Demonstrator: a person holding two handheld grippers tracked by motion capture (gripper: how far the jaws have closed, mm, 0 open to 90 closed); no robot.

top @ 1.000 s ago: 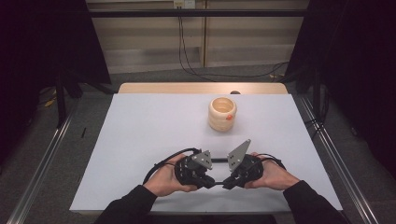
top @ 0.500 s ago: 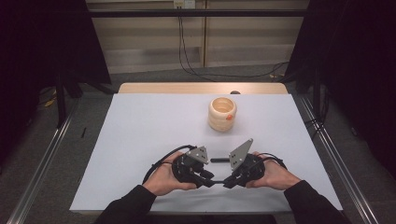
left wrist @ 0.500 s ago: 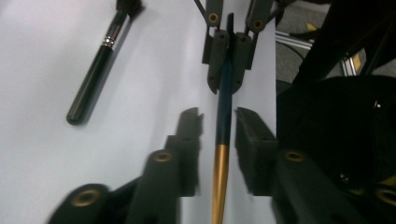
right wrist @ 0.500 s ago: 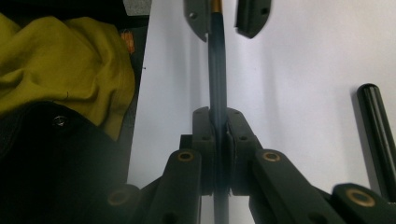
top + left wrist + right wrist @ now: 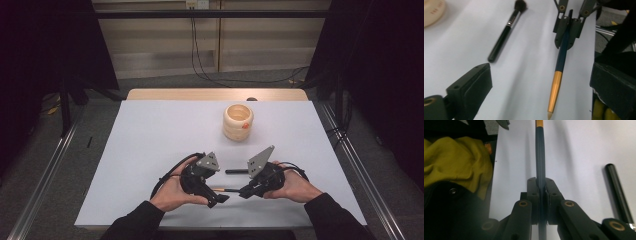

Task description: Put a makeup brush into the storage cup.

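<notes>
Over table [image 5: 150, 150], right gripper [image 5: 542, 185] clamps pencil [image 5: 540, 157].

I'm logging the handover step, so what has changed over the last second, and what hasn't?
The left gripper has just opened its jaws and let go of the dark blue and gold brush handle, drawing slightly leftward. The right gripper stays clamped on that handle. The black makeup brush and the wooden holder lie as before.

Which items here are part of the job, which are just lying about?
In the job:
- blue-and-gold brush, clamped in the right gripper
- left gripper, jaws just opened, nothing between them

Lying about:
- black makeup brush
- wooden ringed holder
</notes>
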